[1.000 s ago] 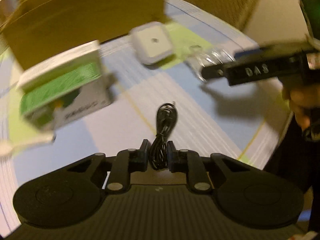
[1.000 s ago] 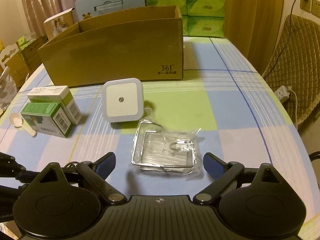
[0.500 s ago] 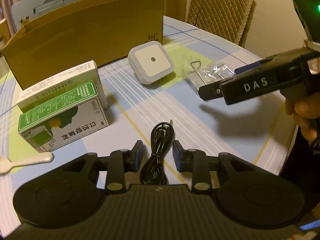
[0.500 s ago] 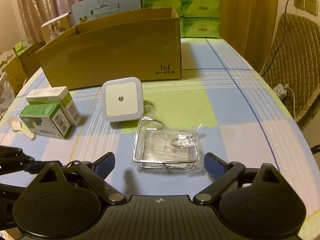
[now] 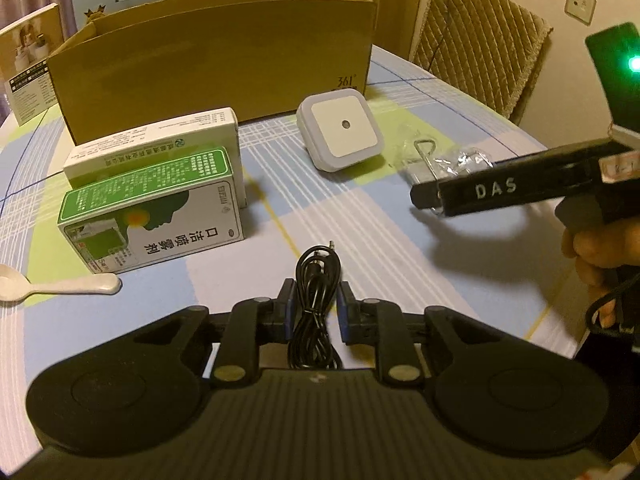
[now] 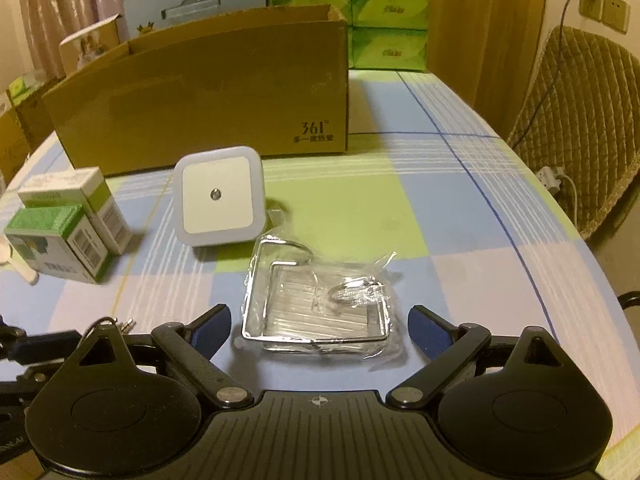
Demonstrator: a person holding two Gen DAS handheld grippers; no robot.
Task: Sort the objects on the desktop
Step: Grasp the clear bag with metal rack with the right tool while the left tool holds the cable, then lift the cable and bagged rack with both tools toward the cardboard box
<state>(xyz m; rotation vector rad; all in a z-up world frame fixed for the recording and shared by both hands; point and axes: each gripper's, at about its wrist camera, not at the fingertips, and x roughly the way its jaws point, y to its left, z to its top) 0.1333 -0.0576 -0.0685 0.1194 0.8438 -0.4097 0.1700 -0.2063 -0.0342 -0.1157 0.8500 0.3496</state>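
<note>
Warm, dim indoor light; both views are sharp in the middle. Fisheye bending and dark corners ring every edge. A green lamp (image 5: 633, 63) flares at 2 o'clock.

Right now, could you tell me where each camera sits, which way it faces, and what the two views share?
Left wrist: sits on the left claw, looking forward across the table; its fingers flank the black cable, and the right claw's side and the hand holding it show at right.
Right wrist: sits on the right claw, looking forward over the bagged wire rack; its fingers are spread wide.
Shared: the cardboard box, night light and two medicine boxes.
</note>
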